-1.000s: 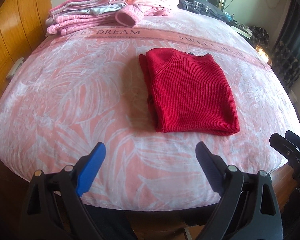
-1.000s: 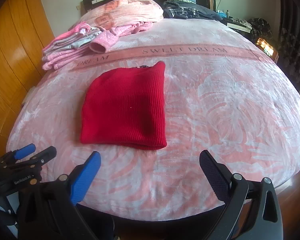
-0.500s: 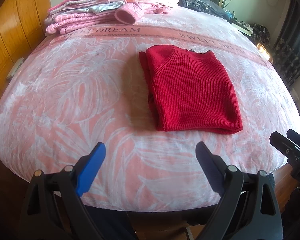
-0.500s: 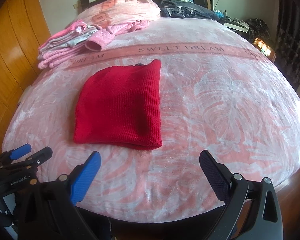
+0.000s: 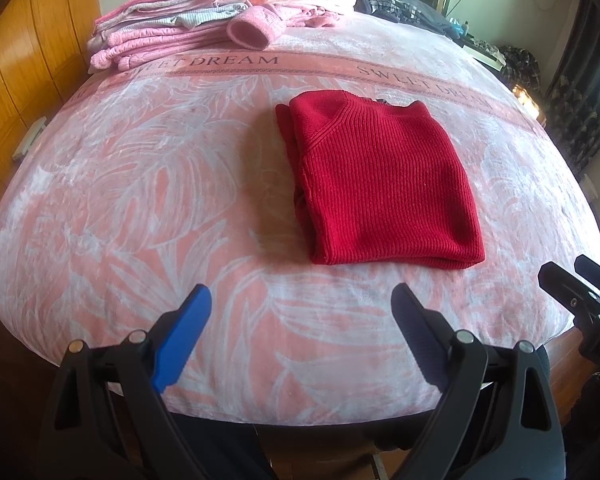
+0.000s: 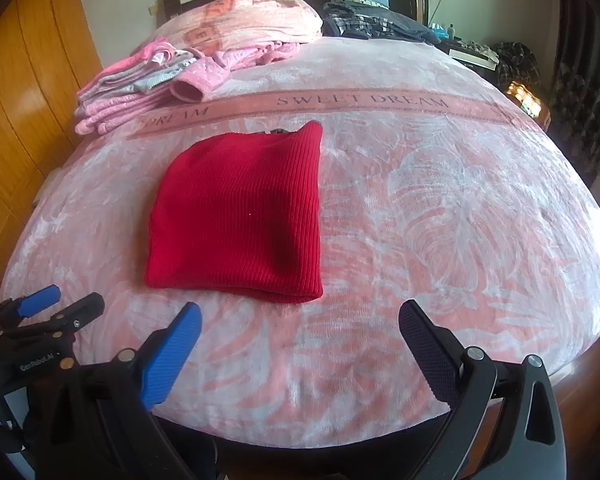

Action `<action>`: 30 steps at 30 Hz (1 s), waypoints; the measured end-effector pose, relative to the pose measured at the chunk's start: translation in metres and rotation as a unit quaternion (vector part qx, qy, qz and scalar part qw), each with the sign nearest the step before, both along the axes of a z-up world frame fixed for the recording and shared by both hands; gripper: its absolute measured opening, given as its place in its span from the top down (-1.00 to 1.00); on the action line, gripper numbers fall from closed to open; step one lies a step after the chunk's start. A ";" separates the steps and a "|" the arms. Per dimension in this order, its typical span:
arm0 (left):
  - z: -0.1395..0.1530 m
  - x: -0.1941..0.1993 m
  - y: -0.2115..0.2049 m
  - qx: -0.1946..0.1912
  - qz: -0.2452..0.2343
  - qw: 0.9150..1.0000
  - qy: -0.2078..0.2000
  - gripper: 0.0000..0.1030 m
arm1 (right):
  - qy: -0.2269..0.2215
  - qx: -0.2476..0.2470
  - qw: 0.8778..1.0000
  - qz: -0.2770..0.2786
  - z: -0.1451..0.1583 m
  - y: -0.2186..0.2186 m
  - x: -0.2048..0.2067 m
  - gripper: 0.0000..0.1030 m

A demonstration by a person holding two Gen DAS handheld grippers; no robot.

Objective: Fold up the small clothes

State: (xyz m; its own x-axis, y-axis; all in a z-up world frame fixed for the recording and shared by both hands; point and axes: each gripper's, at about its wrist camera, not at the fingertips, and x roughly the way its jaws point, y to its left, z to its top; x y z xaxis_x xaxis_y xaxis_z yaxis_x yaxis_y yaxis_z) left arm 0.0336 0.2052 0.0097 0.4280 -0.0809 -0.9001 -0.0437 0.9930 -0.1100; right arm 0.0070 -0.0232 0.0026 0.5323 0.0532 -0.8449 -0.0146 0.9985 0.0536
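A red sweater (image 5: 384,184) lies folded flat in the middle of the bed (image 5: 140,184), near its front edge, while the left tool (image 5: 300,320) and right tool (image 6: 300,340) both hover before it, spread wide, gripping nothing.

Folded red sweater (image 6: 240,212) on pink blanket (image 6: 440,208)

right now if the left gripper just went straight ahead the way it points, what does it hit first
Probably the pink blanket at the bed's near edge, bare between the open left gripper and the folded red sweater beyond, slightly right. Height is unclear.
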 end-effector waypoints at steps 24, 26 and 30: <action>0.004 0.000 -0.002 0.003 -0.001 1.000 -0.006 -0.76 | -0.008 0.001 1.000 0.002 0.006 0.000 0.000 -0.92; 0.004 0.000 -0.002 0.004 -0.001 1.000 -0.006 -0.76 | -0.007 0.001 1.000 0.002 0.005 0.000 0.000 -0.92; 0.004 0.000 -0.002 0.004 0.000 1.000 -0.007 -0.76 | -0.007 0.001 1.000 0.003 0.005 -0.001 0.000 -0.92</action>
